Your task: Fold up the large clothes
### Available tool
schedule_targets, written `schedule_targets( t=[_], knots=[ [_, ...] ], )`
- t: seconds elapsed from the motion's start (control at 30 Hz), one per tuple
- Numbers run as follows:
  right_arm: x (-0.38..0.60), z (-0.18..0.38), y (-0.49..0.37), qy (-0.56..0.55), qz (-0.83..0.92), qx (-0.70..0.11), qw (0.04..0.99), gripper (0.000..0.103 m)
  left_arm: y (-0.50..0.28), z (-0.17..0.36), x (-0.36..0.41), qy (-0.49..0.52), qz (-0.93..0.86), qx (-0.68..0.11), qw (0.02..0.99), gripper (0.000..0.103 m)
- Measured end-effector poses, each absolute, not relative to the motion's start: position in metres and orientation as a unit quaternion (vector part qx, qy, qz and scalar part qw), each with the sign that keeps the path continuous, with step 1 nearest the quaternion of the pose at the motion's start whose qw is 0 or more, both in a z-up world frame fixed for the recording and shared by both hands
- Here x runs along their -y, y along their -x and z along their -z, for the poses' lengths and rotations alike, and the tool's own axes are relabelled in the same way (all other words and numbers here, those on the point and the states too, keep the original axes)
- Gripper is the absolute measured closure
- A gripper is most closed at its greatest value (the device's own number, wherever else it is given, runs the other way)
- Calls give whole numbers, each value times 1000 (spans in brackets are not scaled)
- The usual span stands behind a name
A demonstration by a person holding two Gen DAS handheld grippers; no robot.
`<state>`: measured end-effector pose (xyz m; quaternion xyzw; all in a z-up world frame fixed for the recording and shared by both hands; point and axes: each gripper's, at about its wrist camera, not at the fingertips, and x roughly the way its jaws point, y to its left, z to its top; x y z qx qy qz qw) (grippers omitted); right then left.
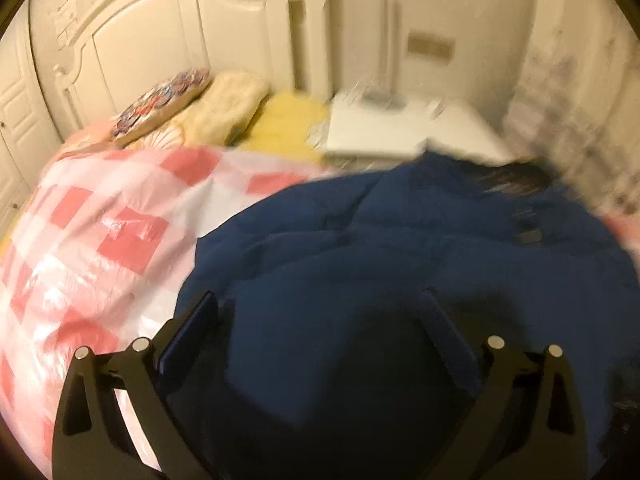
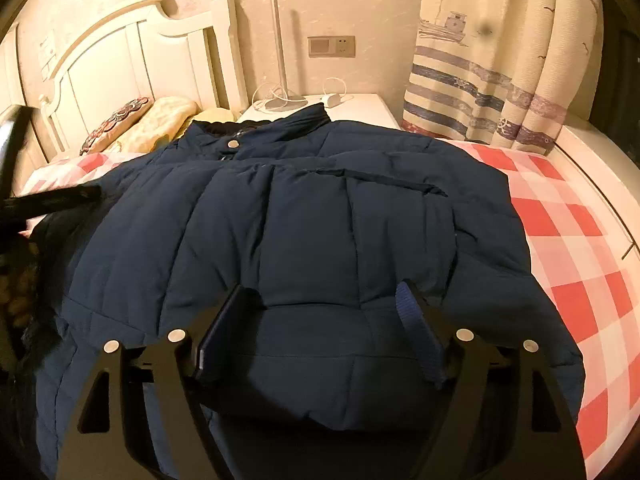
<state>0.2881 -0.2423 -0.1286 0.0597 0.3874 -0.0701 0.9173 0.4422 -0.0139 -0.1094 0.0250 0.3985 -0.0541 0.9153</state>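
A navy padded jacket (image 2: 304, 216) lies spread on the bed, its collar (image 2: 280, 122) toward the headboard and its sleeves folded in. My right gripper (image 2: 320, 300) is open low over the jacket's near hem, and a puffy fold bulges between its blue-padded fingers (image 2: 416, 320). At the left edge, a black part of the other hand's tool (image 2: 52, 200) reaches over the jacket's left side. In the blurred left wrist view, my left gripper (image 1: 320, 308) is wide open just above the jacket (image 1: 400, 248), with nothing gripped.
The bed has a pink-and-white checked cover (image 2: 560, 216) and a white headboard (image 2: 132, 56). Pillows (image 2: 156, 120) lie at its head. A white nightstand (image 2: 360, 108) carries a lamp base and cables. A striped curtain (image 2: 492, 60) hangs at the right.
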Motion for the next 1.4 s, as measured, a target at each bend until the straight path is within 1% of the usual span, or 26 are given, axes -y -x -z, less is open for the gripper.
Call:
schedule_targets(
  t=[0.07,0.17,0.23,0.3,0.37,0.5,0.6,0.67,0.7,0.73,0.8,0.9,1.0,1.07,1.1,1.13,1.2,1.27,1.3,1.37,1.4],
  knots=[
    [242,129,-288,-61,69,-387,917,28,-411,98,24,-27,99,-378,920,3],
    [242,129,-288,-61,69,-387,917,27,-385,108,37,-59,131,-390,910,3],
    [242,129,-288,-62,69,-387,917,27,-380,129,43,-91,124,-408,900,2],
    [241,129,-288,-62,68,-387,918,25,-377,145,44,-104,129,-395,904,2],
    [240,128,-288,-59,65,-386,918,23,-380,145,43,-94,131,-400,902,2],
    [242,127,-286,-60,63,-380,921,23,-381,147,45,-101,128,-401,902,2],
    [246,125,-282,-70,65,-371,924,25,-381,148,43,-100,128,-402,901,2],
    [255,122,-274,-101,69,-350,929,26,-380,149,43,-101,127,-402,901,2],
    [259,121,-270,-113,69,-343,930,29,-379,149,44,-100,127,-402,901,2],
    [264,119,-266,-131,74,-333,931,34,-379,149,44,-99,128,-403,901,2],
    [269,112,-260,-148,99,-315,932,34,-380,149,44,-98,127,-403,901,2],
    [263,90,-260,-138,110,-282,943,34,-380,149,43,-97,127,-404,901,2],
    [251,76,-285,-87,104,-294,946,34,-380,150,43,-97,128,-404,901,2],
    [247,87,-317,-49,99,-343,933,34,-380,150,43,-97,128,-404,901,2],
    [250,103,-335,-45,93,-391,915,33,-380,150,44,-97,128,-404,901,2],
    [252,116,-344,-49,85,-418,903,31,-380,150,44,-96,128,-404,901,2],
    [259,122,-348,-58,69,-425,901,30,-380,150,43,-94,129,-405,901,2],
    [263,113,-341,-77,67,-432,896,30,-381,151,43,-94,129,-404,901,2],
    [264,107,-335,-85,71,-427,898,30,-381,151,43,-93,129,-405,900,2],
    [261,88,-306,-93,67,-385,916,29,-380,151,43,-93,129,-405,900,2],
    [257,83,-296,-81,69,-374,921,22,-380,151,43,-93,129,-405,900,2]
  ],
)
